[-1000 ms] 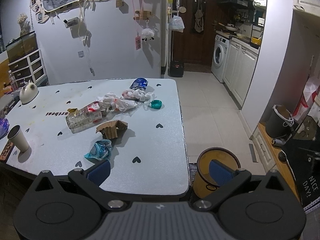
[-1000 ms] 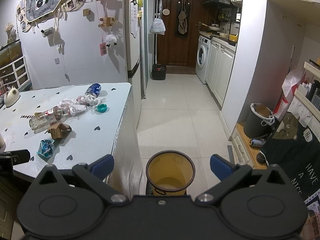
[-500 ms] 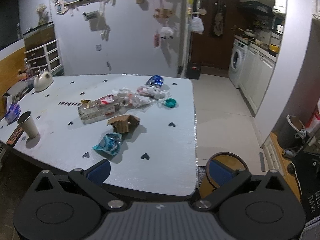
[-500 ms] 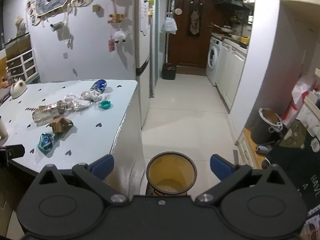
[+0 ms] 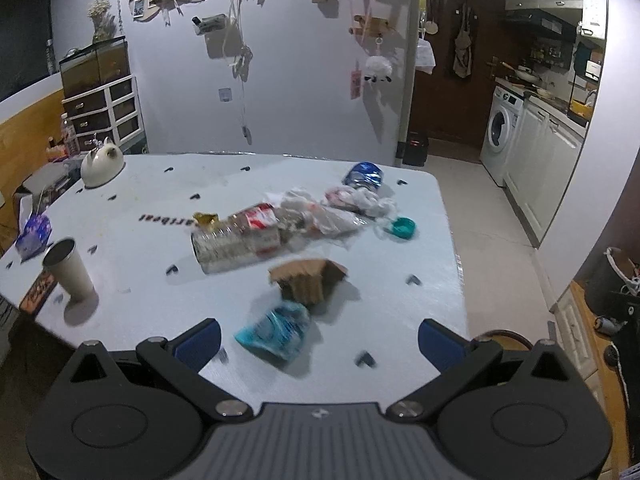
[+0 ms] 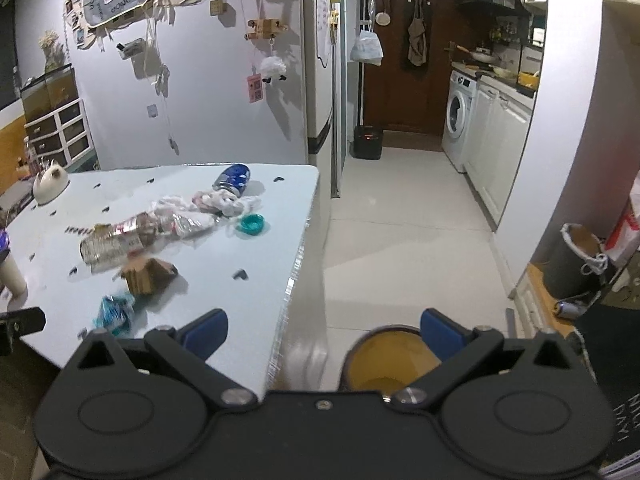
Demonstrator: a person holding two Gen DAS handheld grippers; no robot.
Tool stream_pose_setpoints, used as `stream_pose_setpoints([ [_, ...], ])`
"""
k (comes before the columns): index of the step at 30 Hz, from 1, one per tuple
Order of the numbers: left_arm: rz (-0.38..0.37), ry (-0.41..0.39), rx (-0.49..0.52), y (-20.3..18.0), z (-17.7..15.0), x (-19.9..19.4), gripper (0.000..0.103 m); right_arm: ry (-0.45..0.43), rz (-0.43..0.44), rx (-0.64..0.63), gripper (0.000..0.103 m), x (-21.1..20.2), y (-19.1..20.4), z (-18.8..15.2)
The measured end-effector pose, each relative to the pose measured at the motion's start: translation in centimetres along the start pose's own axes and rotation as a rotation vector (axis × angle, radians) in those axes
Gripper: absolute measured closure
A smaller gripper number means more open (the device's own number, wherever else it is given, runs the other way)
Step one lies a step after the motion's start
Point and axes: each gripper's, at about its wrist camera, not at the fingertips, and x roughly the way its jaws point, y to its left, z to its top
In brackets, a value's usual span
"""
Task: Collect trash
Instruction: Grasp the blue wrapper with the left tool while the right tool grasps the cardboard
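Fingers (image 5: 198, 340) of both grippers wide, empty, crushed bottle (image 5: 240, 240) lying crosswise, base left

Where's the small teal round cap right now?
The small teal round cap lies on the pale table near its right edge, just right of the crumpled white wrappers; the right wrist view shows it too.

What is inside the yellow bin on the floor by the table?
The yellow bin looks empty: only bare yellow wall and bottom show. The right claw hides its near side, so that part is unseen.
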Motion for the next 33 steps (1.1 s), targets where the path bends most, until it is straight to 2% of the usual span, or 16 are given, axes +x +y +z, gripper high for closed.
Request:
stream_pose_setpoints([
  [10,-0.093,0.028,0.086,7.1,4.2,9.1,0.0,-0.005,0.031,0.001,0.0,8.1,8.8,4.8],
  [15,-0.163,0.106,0.138,8.9,4.6,14.1,0.0,0.005,0.082,-0.013,0.0,12.5,13.1,7.0],
  [20,-0.241,0.209,0.223,8.9,3.5,18.9,0.0,0.042,0.143,-0.066,0.0,17.4,17.3,8.4],
  [26,-0.339,0.244,0.258,9.0,1.9,22.2,0.0,0.174,0.244,-0.094,0.0,23.7,21.6,8.6],
  [29,-0.352,0.266,0.265,8.9,1.3,23.4,0.0,0.254,0.264,-0.079,0.0,26.4,23.2,8.0],
  [33,-0.36,0.306,0.286,8.6,0.5,24.6,0.012,0.365,0.308,-0.069,0.0,29.1,24.8,6.6],
])
